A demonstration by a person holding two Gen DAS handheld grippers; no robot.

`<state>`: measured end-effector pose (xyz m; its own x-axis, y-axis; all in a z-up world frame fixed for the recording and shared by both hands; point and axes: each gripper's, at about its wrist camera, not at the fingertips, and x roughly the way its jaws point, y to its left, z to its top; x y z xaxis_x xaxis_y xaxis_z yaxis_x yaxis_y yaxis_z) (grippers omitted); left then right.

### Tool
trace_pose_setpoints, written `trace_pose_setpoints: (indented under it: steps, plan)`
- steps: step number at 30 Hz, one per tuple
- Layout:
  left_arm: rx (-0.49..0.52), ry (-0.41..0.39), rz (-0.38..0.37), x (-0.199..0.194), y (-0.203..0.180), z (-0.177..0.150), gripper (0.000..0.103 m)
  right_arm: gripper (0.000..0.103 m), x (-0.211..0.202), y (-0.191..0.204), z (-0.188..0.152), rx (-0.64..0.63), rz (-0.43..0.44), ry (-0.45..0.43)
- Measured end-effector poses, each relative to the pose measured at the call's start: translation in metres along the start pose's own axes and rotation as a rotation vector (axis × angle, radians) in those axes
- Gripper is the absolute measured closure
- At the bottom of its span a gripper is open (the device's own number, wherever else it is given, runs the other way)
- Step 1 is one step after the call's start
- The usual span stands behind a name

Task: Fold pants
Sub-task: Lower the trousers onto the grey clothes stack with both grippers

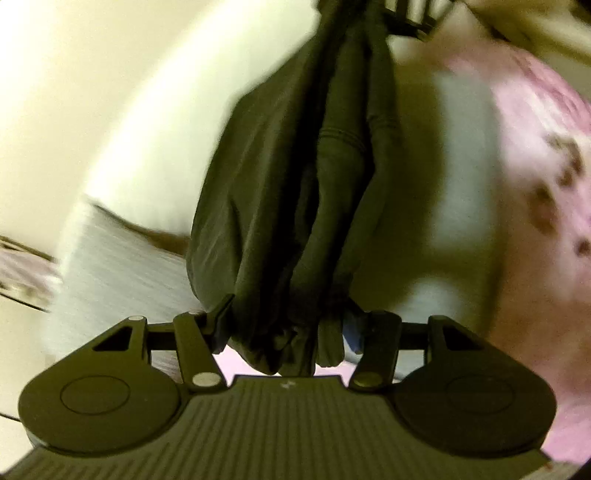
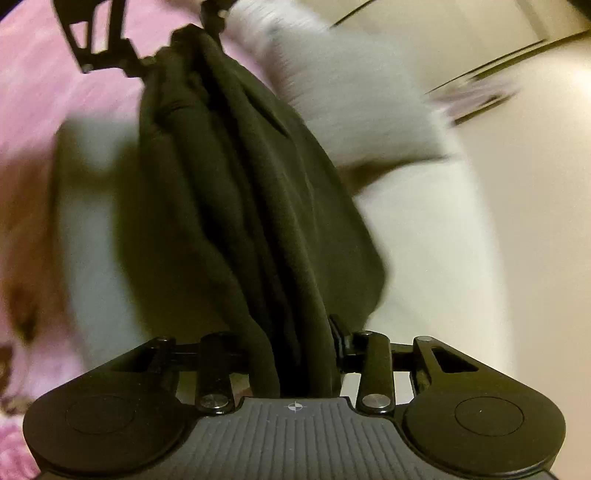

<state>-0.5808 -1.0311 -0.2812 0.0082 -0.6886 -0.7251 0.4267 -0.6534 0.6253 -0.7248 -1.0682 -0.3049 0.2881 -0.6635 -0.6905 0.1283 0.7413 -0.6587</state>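
Dark olive-black pants (image 1: 295,192) hang bunched between the two grippers, off the surface. My left gripper (image 1: 291,325) is shut on one gathered end of the cloth, which fills the gap between its fingers. At the top of the left wrist view the right gripper (image 1: 410,18) holds the far end. In the right wrist view the pants (image 2: 236,184) stretch from my right gripper (image 2: 295,350), shut on a thick fold, up to the left gripper (image 2: 110,48) at the top left. Both views are motion-blurred.
A pink patterned bedspread (image 1: 535,147) lies to one side below the pants, also the pink bedspread (image 2: 33,74). A white pillow or cushion (image 1: 110,266) and a cream wall (image 2: 535,221) are on the other side. A person's white sleeve (image 2: 351,92) shows.
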Motion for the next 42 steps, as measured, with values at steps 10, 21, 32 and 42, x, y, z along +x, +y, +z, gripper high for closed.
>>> trace_pose_setpoints:
  steps: [10,21,32,42]
  plan:
    - [0.004,0.037,0.032,0.005,-0.025,-0.006,0.050,0.058,-0.032,0.021,-0.011,0.044,-0.039,-0.011]
    - [0.029,0.059,0.030,0.002,-0.062,-0.019,0.050,0.061,-0.038,0.057,-0.019,0.025,-0.003,0.009]
    - [0.023,0.048,0.015,-0.008,-0.059,-0.031,0.043,0.057,-0.061,0.053,-0.023,0.056,0.038,0.056]
    - [-0.536,0.081,-0.051,-0.040,0.010,-0.040,0.050,0.057,-0.098,0.000,0.008,0.435,0.173,-0.051]
